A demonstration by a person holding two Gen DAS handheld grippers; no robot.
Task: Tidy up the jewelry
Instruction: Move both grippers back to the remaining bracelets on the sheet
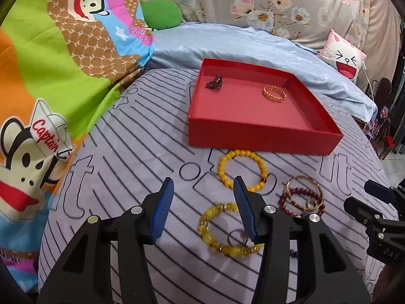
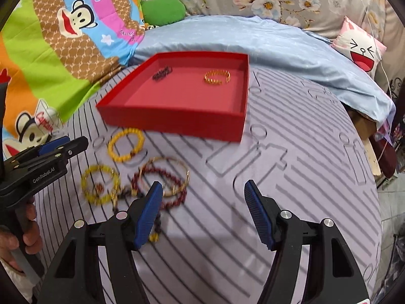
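A: We are over a bed (image 1: 131, 131) with a striped grey sheet, pillows and a cartoon quilt behind it. A shallow red box (image 1: 253, 133) sits mid-bed and already holds a dark beaded piece (image 1: 215, 82) and a gold chain bracelet (image 1: 274, 93).

B: In front of the box lie the loose pieces: a round yellow bead bracelet (image 1: 243, 169), a chunkier yellow bracelet (image 1: 225, 230) with a small ring (image 1: 236, 236) inside its loop, and a tangle of gold bangles and a dark red bead strand (image 1: 302, 198).

A: Our left tool (image 1: 203, 209) stands about half open and empty, its right finger over the edge of the chunky bracelet. Our right tool (image 2: 203, 212) stands wide and empty, its left finger just beside the red-and-gold tangle (image 2: 162, 182).

B: We judge the step to be the next pickup. We should take one piece at a time, come down straddling a single side of the loop, and close on beads, not sheet. The tangle may lift as a clump.
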